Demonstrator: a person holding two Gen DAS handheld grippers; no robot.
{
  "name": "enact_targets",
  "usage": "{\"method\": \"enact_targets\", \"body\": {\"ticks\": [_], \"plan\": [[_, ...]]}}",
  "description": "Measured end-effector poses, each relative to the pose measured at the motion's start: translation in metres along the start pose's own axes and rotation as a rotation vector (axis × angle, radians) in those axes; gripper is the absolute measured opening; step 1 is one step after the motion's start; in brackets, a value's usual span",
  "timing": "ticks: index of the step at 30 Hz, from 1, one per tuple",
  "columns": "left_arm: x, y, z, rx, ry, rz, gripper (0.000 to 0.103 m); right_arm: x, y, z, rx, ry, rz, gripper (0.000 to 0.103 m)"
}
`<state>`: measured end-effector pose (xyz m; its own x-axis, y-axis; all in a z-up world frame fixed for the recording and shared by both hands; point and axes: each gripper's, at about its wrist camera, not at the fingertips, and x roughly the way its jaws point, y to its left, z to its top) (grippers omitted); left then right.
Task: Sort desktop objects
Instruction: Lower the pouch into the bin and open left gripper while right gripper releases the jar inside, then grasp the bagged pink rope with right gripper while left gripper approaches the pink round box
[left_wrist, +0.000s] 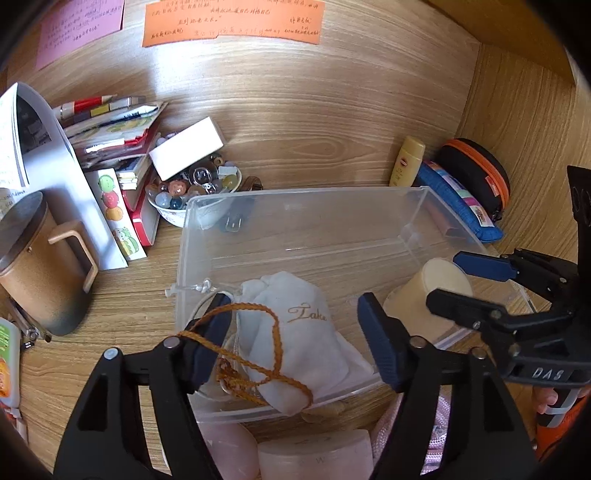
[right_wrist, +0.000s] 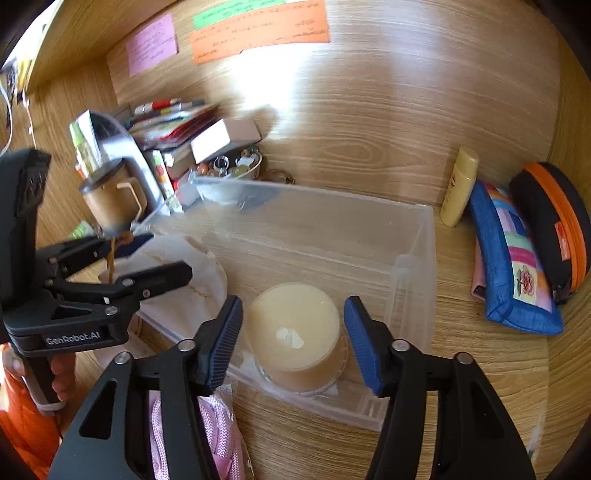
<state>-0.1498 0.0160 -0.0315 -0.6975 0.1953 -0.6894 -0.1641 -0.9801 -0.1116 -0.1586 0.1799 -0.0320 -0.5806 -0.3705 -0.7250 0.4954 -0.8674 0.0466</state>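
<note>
Dropping items into the clear plastic bin (left_wrist: 417, 206) looks like the step in hand, and both sets of fingers seem to have just let go. The left gripper (left_wrist: 291, 339) has its blue-padded fingers (left_wrist: 380, 343) spread on either side of a white drawstring pouch (left_wrist: 295, 332) lying on the bin floor, the pads not pressing the cloth; the pouch's orange braided cord (left_wrist: 258, 314), though, is draped over the left-hand finger and could snag. The right gripper (right_wrist: 293, 339) stands with its fingers (right_wrist: 221, 343) parted around a cream-coloured round jar (right_wrist: 295, 332) that sits upright in the bin's right end, a visible gap on each side, so nothing is gripped. Both grippers tilt steeply down into the bin from its near side, side by side, each held by a hand (right_wrist: 59, 376) at its handle below an orange sleeve (right_wrist: 26, 417). The next move, I judge, calls for lifting the left fingers clear of the cord without dragging the pouch out, then reaching for what remains on the bench (left_wrist: 332, 122): a pink braided rope (right_wrist: 218, 424) and pale pink pieces (left_wrist: 314, 458) lie just in front of the bin, with a yellow bottle (right_wrist: 460, 188), blue pencil case (right_wrist: 513, 266) and black zip case (right_wrist: 554, 229) off to its right.
</note>
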Motion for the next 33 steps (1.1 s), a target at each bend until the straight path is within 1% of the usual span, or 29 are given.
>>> {"method": "enact_targets", "body": {"ticks": [1, 3, 5, 7, 9, 11, 15, 20, 24, 29, 32, 33], "plan": [[-0.001, -0.001, 0.0, 0.002, -0.003, -0.002, 0.074, 0.0, 0.003, -0.001, -0.013, -0.001, -0.01, 0.062], [-0.006, -0.002, 0.0, 0.005, -0.011, -0.002, 0.074, -0.001, 0.008, -0.002, -0.035, -0.011, -0.043, 0.064], [-0.009, -0.002, 0.0, 0.011, -0.018, 0.004, 0.074, -0.004, 0.013, -0.001, -0.052, -0.018, -0.055, 0.068], [-0.011, -0.003, 0.0, 0.015, -0.018, 0.004, 0.075, -0.008, 0.016, -0.001, -0.061, -0.024, -0.068, 0.078], [-0.014, -0.004, 0.0, 0.02, -0.025, 0.005, 0.077, -0.012, 0.021, -0.001, -0.081, -0.035, -0.094, 0.081], [-0.019, -0.006, -0.001, 0.029, -0.035, 0.008, 0.08, -0.018, 0.026, -0.002, -0.108, -0.046, -0.128, 0.082], [-0.03, -0.008, -0.004, 0.044, -0.059, 0.01, 0.094, -0.025, 0.034, -0.004, -0.144, -0.06, -0.169, 0.084], [-0.041, -0.011, -0.006, 0.055, -0.064, 0.015, 0.094, -0.035, 0.04, -0.009, -0.156, -0.077, -0.188, 0.084], [-0.051, -0.01, -0.01, 0.056, -0.073, 0.027, 0.094, -0.043, 0.041, -0.014, -0.146, -0.085, -0.193, 0.088], [-0.068, -0.009, -0.016, 0.064, -0.093, 0.037, 0.096, -0.055, 0.037, -0.022, -0.108, -0.095, -0.173, 0.088], [-0.077, -0.008, -0.021, 0.065, -0.101, 0.047, 0.097, -0.061, 0.034, -0.029, -0.087, -0.1, -0.169, 0.09], [-0.08, -0.008, -0.023, 0.066, -0.103, 0.05, 0.097, -0.062, 0.033, -0.031, -0.079, -0.102, -0.166, 0.093]]}}
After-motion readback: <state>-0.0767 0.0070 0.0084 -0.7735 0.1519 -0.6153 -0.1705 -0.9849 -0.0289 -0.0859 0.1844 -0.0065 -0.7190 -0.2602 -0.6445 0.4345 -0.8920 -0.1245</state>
